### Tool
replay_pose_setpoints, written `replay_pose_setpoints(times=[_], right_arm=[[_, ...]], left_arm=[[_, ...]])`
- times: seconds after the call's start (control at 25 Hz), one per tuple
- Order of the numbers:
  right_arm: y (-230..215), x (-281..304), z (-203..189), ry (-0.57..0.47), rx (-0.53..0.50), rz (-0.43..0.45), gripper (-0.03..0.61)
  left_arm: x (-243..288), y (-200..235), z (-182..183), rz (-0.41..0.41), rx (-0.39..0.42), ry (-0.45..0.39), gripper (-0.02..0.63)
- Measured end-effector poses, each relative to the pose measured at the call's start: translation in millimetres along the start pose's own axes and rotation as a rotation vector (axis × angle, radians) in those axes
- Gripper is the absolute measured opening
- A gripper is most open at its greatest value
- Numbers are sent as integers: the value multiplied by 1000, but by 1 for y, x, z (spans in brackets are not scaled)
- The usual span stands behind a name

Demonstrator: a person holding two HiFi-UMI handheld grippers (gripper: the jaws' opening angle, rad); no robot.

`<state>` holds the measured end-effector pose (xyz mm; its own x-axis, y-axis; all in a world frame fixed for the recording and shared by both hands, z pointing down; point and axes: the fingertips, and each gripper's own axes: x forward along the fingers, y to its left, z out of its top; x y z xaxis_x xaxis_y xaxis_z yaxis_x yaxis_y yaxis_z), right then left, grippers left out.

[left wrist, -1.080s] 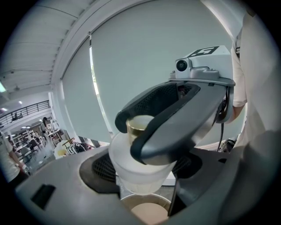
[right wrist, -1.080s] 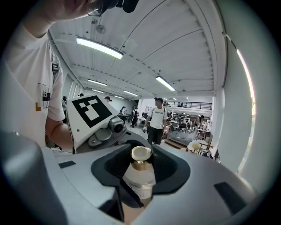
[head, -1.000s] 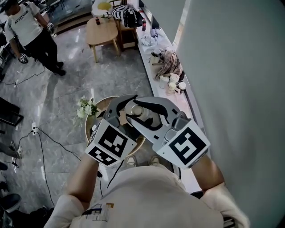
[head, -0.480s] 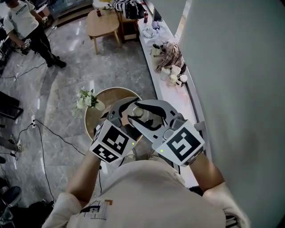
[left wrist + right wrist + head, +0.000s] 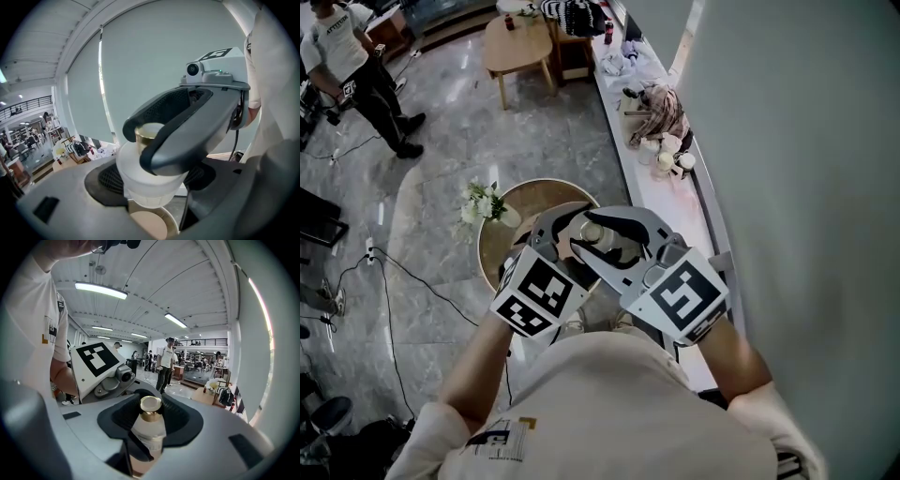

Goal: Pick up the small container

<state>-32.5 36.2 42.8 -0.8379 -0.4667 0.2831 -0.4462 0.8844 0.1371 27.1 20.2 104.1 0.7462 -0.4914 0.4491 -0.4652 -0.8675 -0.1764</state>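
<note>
The small container [image 5: 592, 232] is a white bottle with a gold cap, held up in the air in front of the person's chest. My left gripper [image 5: 577, 242] is shut on its white body [image 5: 150, 187], with a pad pressing on each side. My right gripper [image 5: 598, 234] comes in from the other side, and its jaws stand wide around the capped upper part. In the right gripper view the container [image 5: 149, 425] stands upright between the dark pads, with a gap showing on both sides. One right jaw [image 5: 187, 145] crosses in front of the bottle.
Far below are a round wooden table [image 5: 534, 202] and a bunch of white flowers [image 5: 483, 202]. A white ledge [image 5: 661, 202] with clutter runs along the grey wall at right. Cables [image 5: 394, 281] lie on the marble floor. A person [image 5: 347, 66] stands at top left near a wooden table [image 5: 516, 47].
Both grippers and the container keep the same pose. The head view has shifted a little, and the person at top left has stepped further left.
</note>
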Motion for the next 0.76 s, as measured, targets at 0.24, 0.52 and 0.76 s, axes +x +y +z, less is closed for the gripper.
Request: replay_pose_setpoints(times=[0.24, 0.52, 0.76], right_arm=[[0, -1, -3, -1, 5, 1, 141], [6, 1, -7, 5, 12, 1, 143], [4, -4, -6, 6, 15, -1, 143]], left_arm=[[2, -2, -3, -6, -6, 4, 344], [0, -6, -8, -8, -9, 7, 344], [2, -8, -5, -9, -7, 11, 344]])
